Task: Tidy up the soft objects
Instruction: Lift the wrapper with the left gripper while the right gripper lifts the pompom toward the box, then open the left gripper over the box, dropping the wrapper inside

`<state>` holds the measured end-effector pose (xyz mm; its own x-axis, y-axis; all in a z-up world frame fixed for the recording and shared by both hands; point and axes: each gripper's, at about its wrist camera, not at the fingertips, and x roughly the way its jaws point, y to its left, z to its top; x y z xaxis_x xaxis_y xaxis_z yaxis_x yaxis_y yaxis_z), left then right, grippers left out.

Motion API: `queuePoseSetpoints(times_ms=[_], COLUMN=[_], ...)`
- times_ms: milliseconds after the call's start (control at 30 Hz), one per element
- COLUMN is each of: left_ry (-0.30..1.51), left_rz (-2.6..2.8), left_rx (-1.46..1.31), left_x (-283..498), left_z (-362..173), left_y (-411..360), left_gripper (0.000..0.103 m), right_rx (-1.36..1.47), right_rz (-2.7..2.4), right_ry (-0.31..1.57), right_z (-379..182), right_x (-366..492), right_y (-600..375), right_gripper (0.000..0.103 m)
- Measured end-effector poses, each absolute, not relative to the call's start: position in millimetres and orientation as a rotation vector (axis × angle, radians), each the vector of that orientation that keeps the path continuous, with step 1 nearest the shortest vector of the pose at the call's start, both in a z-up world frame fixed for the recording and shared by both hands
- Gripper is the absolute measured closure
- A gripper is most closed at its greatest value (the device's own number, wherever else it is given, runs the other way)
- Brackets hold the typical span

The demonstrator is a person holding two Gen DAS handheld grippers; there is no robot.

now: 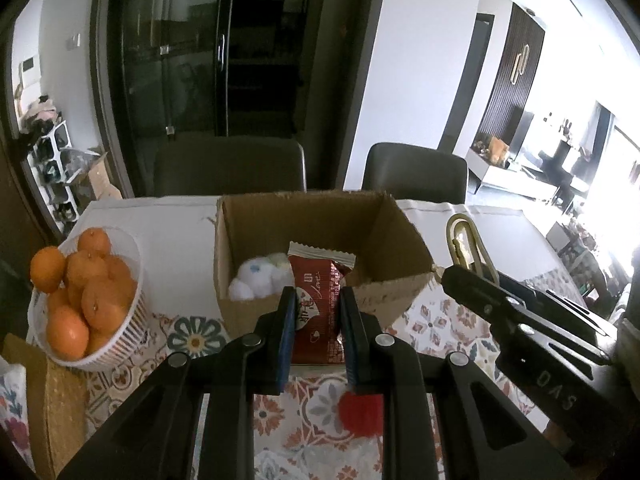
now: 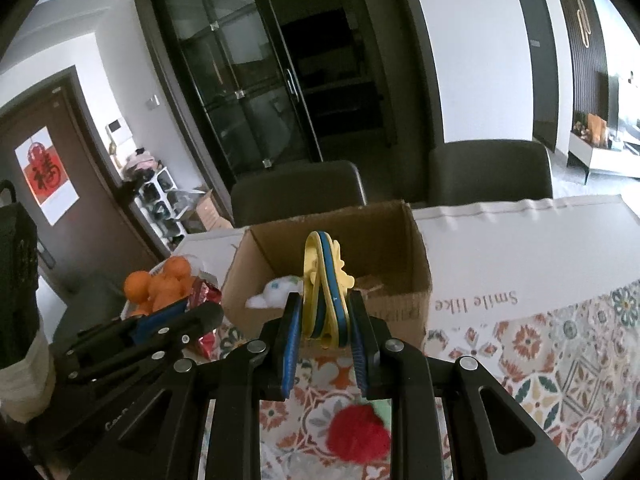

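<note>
My left gripper (image 1: 317,300) is shut on a dark red snack packet (image 1: 318,300), held upright just in front of an open cardboard box (image 1: 394,292). Inside the box lies a white plush toy (image 1: 260,278) against its left wall. My right gripper (image 2: 325,312) is shut on a folded yellow and blue soft strap-like item (image 2: 322,280), also held before the box (image 2: 400,308); the plush (image 2: 280,286) shows behind it. A red pompom (image 1: 360,412) lies on the patterned cloth below both grippers; in the right wrist view it is the red pompom (image 2: 358,432). The right gripper's body appears at the right of the left wrist view.
A white basket of oranges (image 1: 86,292) stands left of the box. A cork-coloured box (image 1: 56,396) sits at the near left. Two dark chairs (image 1: 230,166) stand behind the table. The white table mat (image 2: 540,256) stretches right of the box.
</note>
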<state>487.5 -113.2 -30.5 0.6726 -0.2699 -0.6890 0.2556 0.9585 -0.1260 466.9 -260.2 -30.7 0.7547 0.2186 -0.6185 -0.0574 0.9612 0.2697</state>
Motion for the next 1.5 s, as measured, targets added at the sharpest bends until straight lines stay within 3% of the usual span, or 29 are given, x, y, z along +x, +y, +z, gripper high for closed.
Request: queuePoseSetpoints(times_ms=[833, 1500], left_ry=[0.799, 1.005], left_rz=[-0.270, -0.293], left_rx=[0.014, 0.048], left_x=[575, 644], left_z=[-25, -76], left_y=[-123, -135], left_gripper=[0.081, 0.081], right_rx=[0.152, 0.069], right_rz=[0.131, 0.145], right_ry=[0.747, 0.981], right_z=[-30, -82], right_x=[554, 624], right_y=[-263, -267], right_gripper=[0.079, 0.079])
